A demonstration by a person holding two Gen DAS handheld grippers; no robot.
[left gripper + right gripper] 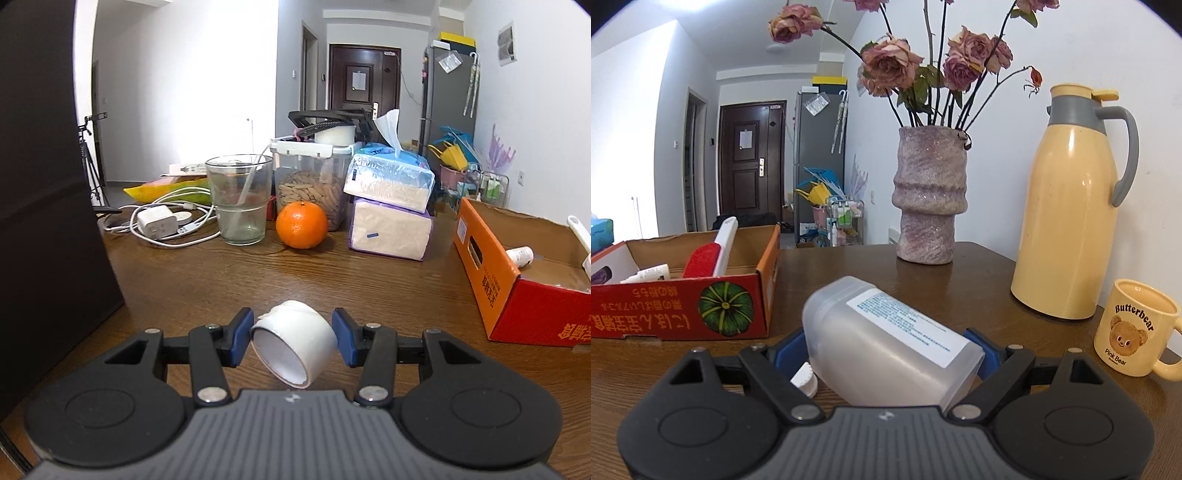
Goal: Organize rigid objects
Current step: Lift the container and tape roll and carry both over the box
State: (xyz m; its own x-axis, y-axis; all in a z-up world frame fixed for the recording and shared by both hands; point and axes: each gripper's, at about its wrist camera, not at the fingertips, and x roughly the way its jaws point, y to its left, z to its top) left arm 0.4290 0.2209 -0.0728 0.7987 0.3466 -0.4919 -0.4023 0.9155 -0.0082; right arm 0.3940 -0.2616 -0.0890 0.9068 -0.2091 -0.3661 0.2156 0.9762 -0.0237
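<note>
The left gripper [294, 341] clamps a tilted white tape roll [295, 345] above the table [369, 288], left of the orange box [517, 291]. The right gripper [886, 350] grips a frosted bottle [886, 341], tilted, right of that box [679, 314].

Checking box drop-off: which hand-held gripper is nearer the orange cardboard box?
Probably right. The right hand-held gripper has the orange cardboard box close at front-left; the left hand-held gripper sees it further off, right.

An orange [301, 224] sits on the table [258, 280], right of the glass [240, 199]; the cardboard box [517, 280] lies far right.
</note>
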